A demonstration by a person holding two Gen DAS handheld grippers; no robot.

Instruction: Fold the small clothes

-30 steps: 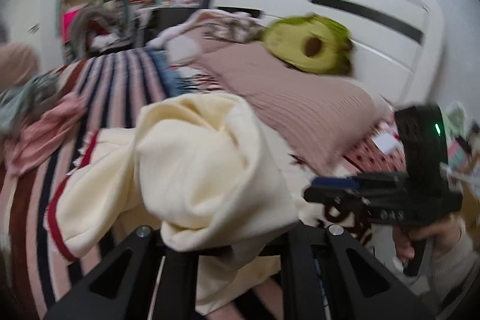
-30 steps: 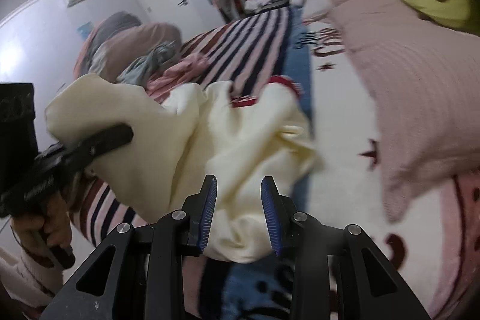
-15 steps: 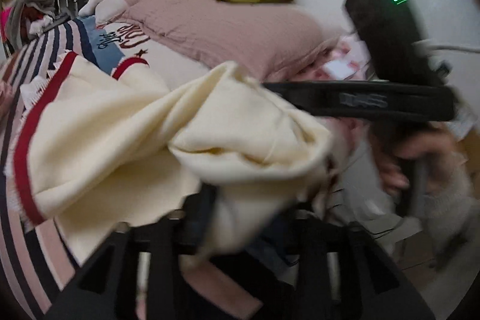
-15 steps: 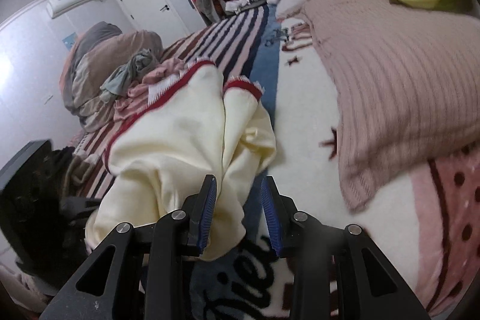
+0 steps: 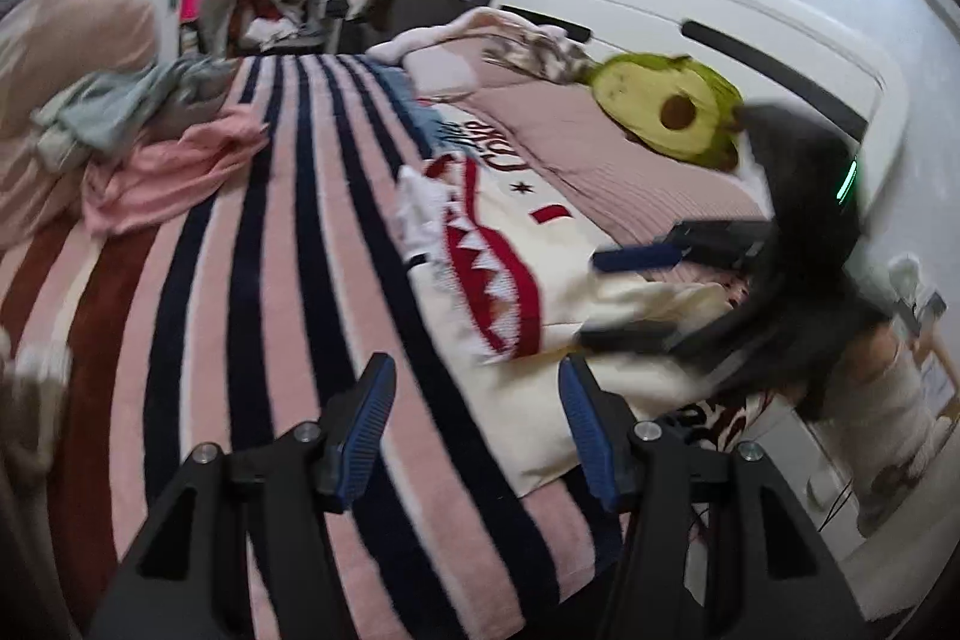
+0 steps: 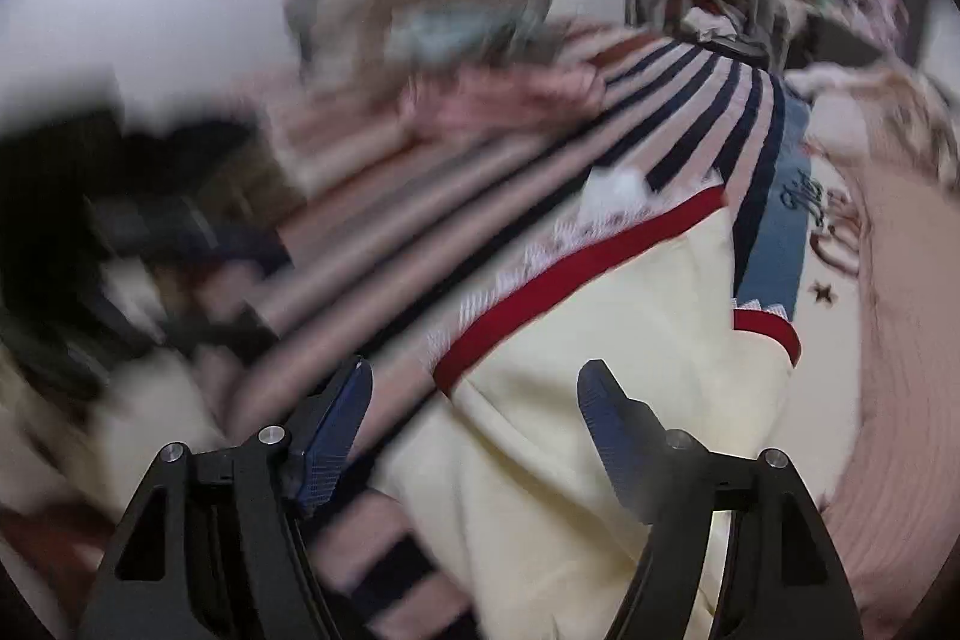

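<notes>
A cream garment with red trim and a red shark-mouth print (image 5: 516,292) lies on the striped bed cover (image 5: 270,280). In the right wrist view the same garment (image 6: 600,340) lies just ahead of the fingers. My left gripper (image 5: 477,430) is open and empty above the bed cover, left of the garment. My right gripper (image 6: 474,436) is open and empty over the garment's near edge. In the left wrist view the right gripper (image 5: 636,292) is blurred, its fingers spread over the garment's right part.
A pile of pink and grey clothes (image 5: 138,142) lies at the bed's left. A pink pillow (image 5: 600,148) with an avocado plush toy (image 5: 672,112) sits by the white headboard (image 5: 720,22). The right wrist view is motion-blurred, with the left gripper dark at its left (image 6: 120,232).
Both grippers let go of the cream garment and opened. The garment now lies spread on the bed with its shark print up. Both cameras swung toward the bed.
</notes>
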